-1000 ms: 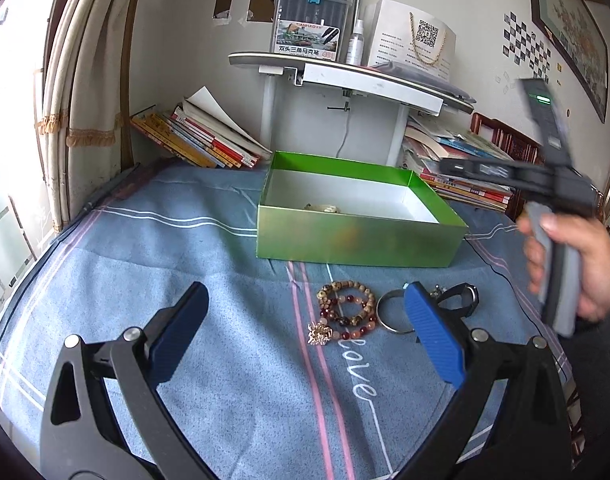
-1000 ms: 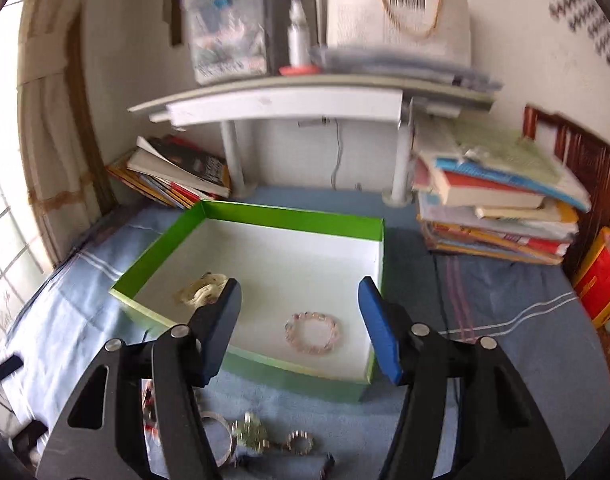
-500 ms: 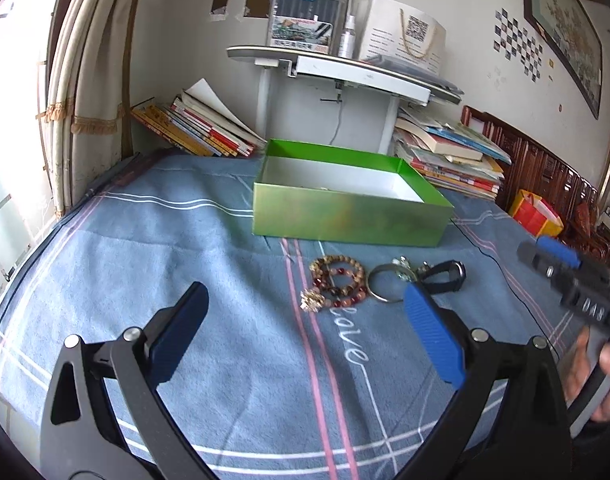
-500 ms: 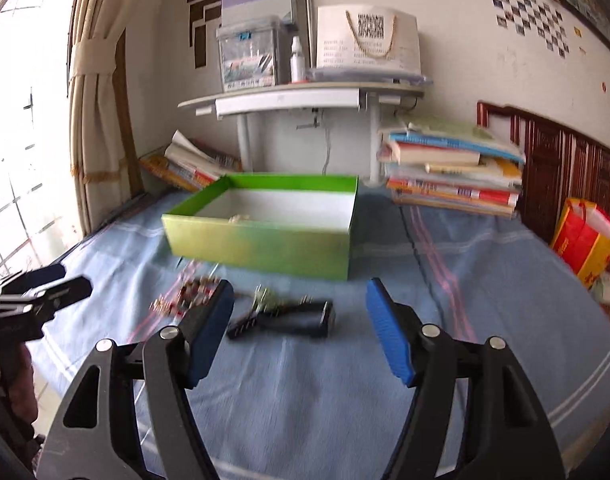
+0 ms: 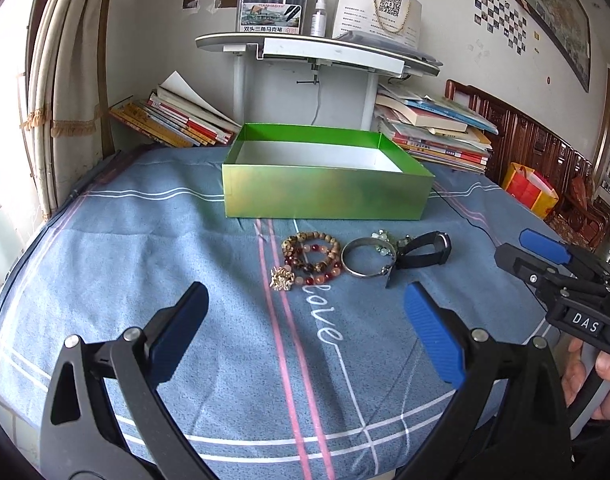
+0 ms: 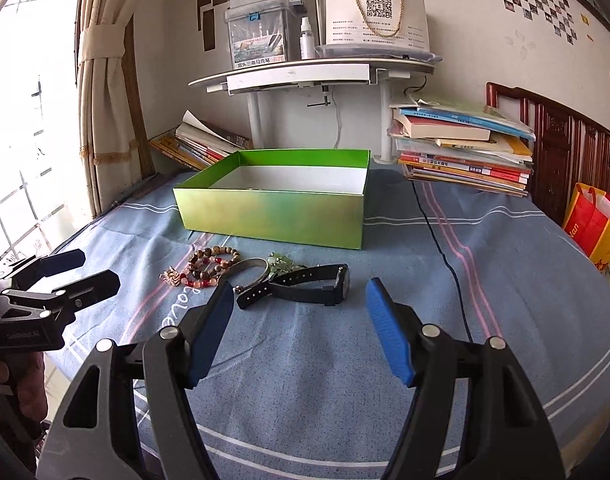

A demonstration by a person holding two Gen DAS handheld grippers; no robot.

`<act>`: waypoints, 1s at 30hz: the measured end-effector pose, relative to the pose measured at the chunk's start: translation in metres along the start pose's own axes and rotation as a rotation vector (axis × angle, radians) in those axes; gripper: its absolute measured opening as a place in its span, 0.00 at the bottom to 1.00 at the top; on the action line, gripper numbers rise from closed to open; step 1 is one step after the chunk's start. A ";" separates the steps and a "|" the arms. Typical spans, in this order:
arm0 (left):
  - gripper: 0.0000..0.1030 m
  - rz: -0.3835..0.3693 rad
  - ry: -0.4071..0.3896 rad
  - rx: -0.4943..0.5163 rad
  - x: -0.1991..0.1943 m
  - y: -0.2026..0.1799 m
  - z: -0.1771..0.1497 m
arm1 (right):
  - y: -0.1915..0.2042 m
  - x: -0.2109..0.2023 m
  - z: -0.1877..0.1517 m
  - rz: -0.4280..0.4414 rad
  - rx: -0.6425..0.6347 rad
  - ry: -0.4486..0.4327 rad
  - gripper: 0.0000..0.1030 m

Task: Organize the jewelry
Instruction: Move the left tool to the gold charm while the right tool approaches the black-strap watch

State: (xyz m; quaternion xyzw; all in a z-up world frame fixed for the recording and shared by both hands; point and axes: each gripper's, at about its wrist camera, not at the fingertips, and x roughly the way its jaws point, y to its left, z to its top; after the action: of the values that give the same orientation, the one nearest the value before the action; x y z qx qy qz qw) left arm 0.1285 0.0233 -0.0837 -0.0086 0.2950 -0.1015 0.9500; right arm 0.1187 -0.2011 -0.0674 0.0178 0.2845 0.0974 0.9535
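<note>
Jewelry (image 6: 265,276) just beyond open tongs (image 6: 293,320)

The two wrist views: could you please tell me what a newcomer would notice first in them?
The bright green box stands open at the middle of the blue bedsheet. Just in front of it lies a cluster of jewelry: beaded bracelets, a silver bangle and a black watch. Both hand-held grippers, left and right, are open and empty.

box (image 5: 325,196): green card, satin sheen outside, matt white inside
bedcover (image 5: 185,264): blue woven cloth, matt, slightly coarse
bangle (image 5: 363,258): polished metal, at 3 o'clock of beaded bracelets (image 5: 313,258), glossy beads
watch (image 6: 305,286): black strap, matt
finger pads (image 6: 387,330): blue, ribbed
</note>
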 end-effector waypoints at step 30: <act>0.55 0.036 0.225 0.036 0.109 0.015 0.014 | -0.030 0.089 0.010 -0.092 0.031 0.182 0.56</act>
State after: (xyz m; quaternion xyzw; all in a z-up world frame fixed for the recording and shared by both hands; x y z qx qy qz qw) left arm 0.2274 0.0160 -0.1341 0.0253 0.3979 -0.0901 0.9126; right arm 0.2026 -0.2132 -0.1102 0.0108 0.3721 0.0504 0.9268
